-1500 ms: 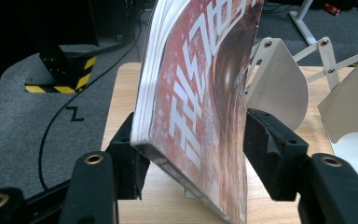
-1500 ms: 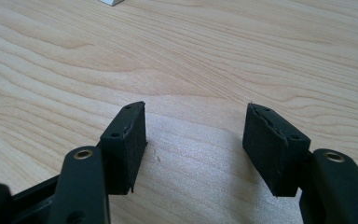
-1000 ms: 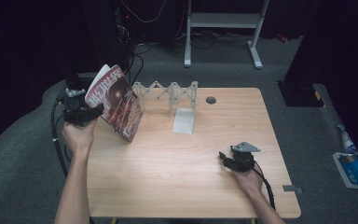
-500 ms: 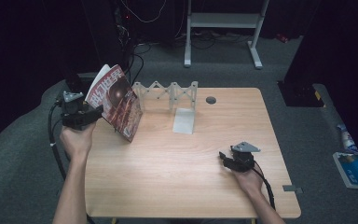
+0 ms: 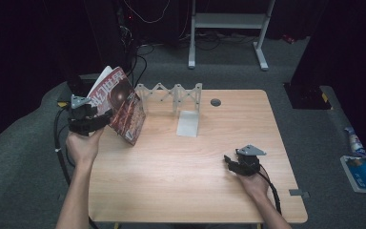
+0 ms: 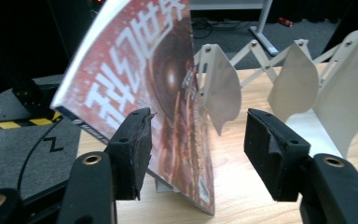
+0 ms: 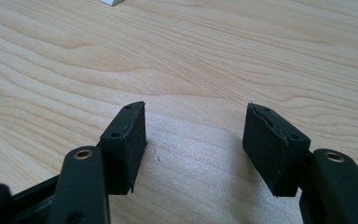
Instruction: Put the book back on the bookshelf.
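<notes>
A red magazine [image 5: 119, 102] with white characters on its cover stands tilted at the table's left edge, its lower corner on the wood beside a white folding rack [image 5: 171, 93]. My left gripper [image 5: 104, 119] is open around the magazine's lower left part. In the left gripper view the magazine [image 6: 158, 70] lies close to the left pad [image 6: 135, 149], a wide gap separates it from the right pad, and the rack's plates [image 6: 307, 79] stand behind. My right gripper [image 5: 229, 162] rests on the table at the front right, and its open jaws [image 7: 193, 140] have only bare wood between them.
The wooden table [image 5: 181, 176] has a round cable hole [image 5: 215, 102] at the back. A white base plate [image 5: 189, 125] lies at the rack's right end. A metal stand [image 5: 228, 19] is behind the table, and a blue and white packet [image 5: 360, 171] lies on the floor at the right.
My left hand and gripper have shifted slightly beside the magazine, which keeps its place and tilt. The right gripper has not moved.
</notes>
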`<action>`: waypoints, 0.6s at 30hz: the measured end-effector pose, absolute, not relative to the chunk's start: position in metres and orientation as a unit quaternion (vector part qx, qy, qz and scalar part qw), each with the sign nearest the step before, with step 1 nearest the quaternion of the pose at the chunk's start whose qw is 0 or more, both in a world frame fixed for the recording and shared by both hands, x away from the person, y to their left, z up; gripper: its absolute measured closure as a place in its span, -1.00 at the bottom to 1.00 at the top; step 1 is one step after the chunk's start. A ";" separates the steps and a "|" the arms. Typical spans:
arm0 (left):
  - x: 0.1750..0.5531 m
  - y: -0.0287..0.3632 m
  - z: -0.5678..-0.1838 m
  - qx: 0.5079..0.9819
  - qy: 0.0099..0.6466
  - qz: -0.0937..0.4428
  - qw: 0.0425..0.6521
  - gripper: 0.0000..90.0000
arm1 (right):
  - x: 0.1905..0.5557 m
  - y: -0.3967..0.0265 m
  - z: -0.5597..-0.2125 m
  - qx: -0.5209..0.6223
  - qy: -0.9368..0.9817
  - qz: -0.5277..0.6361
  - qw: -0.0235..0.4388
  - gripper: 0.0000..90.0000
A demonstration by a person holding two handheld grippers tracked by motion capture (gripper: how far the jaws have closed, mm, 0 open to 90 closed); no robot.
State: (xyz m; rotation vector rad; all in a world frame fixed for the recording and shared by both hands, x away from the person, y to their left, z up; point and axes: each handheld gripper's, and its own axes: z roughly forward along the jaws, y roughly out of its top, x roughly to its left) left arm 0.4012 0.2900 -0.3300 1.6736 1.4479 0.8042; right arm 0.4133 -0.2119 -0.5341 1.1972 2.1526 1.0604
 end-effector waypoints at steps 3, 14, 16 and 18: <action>0.400 0.286 -0.331 0.661 0.562 0.312 0.388 -0.07 | 0.413 -0.212 -0.534 0.436 0.781 0.385 0.227 -0.12; 0.399 0.270 -0.338 0.677 0.545 0.297 0.396 -0.08 | 0.413 -0.212 -0.534 0.435 0.782 0.385 0.228 -0.12; 0.399 0.269 -0.338 0.678 0.543 0.296 0.397 -0.08 | 0.413 -0.212 -0.534 0.434 0.782 0.385 0.228 -0.12; 0.399 0.266 -0.340 0.682 0.538 0.291 0.401 -0.08 | 0.413 -0.212 -0.534 0.435 0.782 0.385 0.228 -0.12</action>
